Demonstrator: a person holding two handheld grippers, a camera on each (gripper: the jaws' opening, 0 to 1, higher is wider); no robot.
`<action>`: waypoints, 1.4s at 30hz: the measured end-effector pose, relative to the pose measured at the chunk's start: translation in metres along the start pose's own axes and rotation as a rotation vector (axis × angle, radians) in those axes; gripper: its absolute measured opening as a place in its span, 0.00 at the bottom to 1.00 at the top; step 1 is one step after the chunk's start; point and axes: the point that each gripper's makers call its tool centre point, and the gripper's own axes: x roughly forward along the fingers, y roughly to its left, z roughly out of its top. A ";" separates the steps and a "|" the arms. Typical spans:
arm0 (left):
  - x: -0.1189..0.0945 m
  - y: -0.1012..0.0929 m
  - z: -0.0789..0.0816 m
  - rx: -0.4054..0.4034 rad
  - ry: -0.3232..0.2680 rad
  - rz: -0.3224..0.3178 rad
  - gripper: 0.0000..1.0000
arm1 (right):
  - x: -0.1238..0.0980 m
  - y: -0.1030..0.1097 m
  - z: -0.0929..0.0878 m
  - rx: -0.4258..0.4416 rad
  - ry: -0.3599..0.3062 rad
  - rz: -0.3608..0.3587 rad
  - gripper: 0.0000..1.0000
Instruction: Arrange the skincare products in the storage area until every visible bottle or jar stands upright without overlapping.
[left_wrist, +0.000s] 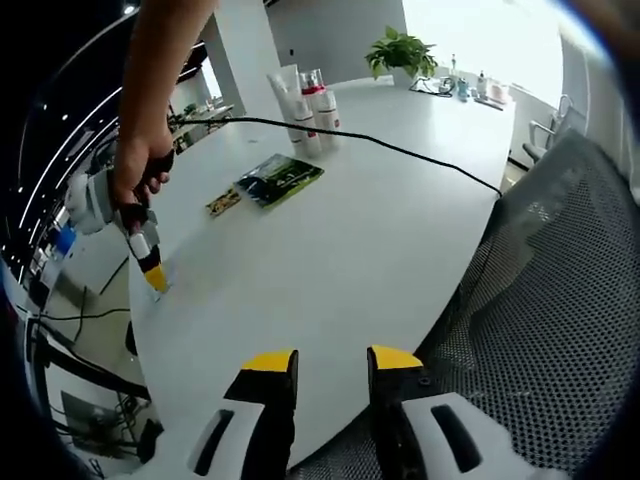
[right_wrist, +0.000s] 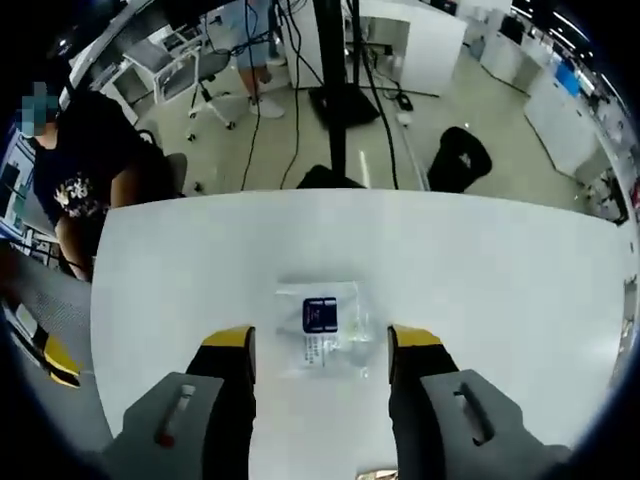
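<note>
1. Two jaws of the right gripper (right_wrist: 320, 345) stand parted, straddling a clear sachet (right_wrist: 322, 325) at the right gripper view's lower centre; thin, limp and slippery, best pinched at an edge.
2. Upright bottles (left_wrist: 305, 108) cluster upper centre on the table (left_wrist: 400, 230); likely light, rigid, graspable mid-body.
3. Left gripper (left_wrist: 332, 365) is released, empty.

The white table (left_wrist: 370, 240) is mostly bare around the green booklet (left_wrist: 280, 179). Behind the booklet, a black cable (left_wrist: 400, 150) crosses the surface, and the bottles (left_wrist: 305, 110) stand close together just beyond it. The right gripper (left_wrist: 150, 268) stands left of the booklet.
</note>
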 end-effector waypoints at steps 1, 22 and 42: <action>0.000 0.000 0.000 0.001 -0.001 -0.001 0.28 | 0.002 -0.001 0.001 0.006 0.002 0.002 0.47; 0.001 -0.001 -0.003 0.025 0.020 -0.003 0.27 | -0.003 -0.005 -0.005 -0.059 0.037 -0.035 0.37; 0.002 -0.005 -0.008 0.018 0.047 -0.028 0.27 | -0.083 0.044 -0.039 -0.032 -0.034 -0.088 0.37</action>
